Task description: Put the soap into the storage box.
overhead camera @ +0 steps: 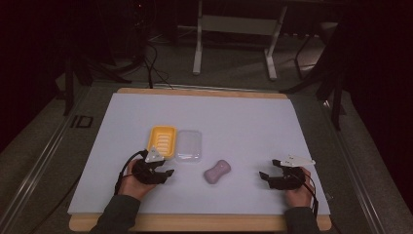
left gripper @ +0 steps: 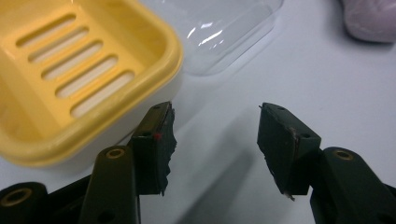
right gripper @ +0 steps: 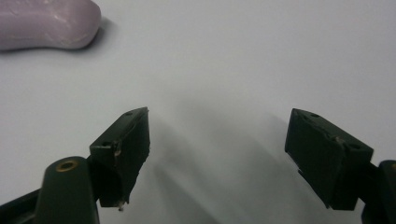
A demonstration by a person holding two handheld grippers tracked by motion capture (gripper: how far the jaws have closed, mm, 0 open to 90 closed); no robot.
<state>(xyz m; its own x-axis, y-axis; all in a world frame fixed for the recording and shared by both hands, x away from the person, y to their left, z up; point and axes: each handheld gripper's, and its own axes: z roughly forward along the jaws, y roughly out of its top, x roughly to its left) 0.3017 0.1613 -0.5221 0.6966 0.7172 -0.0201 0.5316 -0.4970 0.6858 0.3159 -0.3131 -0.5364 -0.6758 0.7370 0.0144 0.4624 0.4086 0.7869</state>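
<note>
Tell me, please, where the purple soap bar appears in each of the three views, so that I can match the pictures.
High view: the purple soap bar lies on the white table mat, between the two grippers, right of the clear lid.
Left gripper view: its end shows at the top right corner.
Right gripper view: it lies at the top left corner.
Shared landmark: the white table mat.

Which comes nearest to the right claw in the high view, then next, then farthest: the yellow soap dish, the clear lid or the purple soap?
1. Purple soap, to the right claw's left.
2. Clear lid, beyond the soap.
3. Yellow soap dish, leftmost.
</note>
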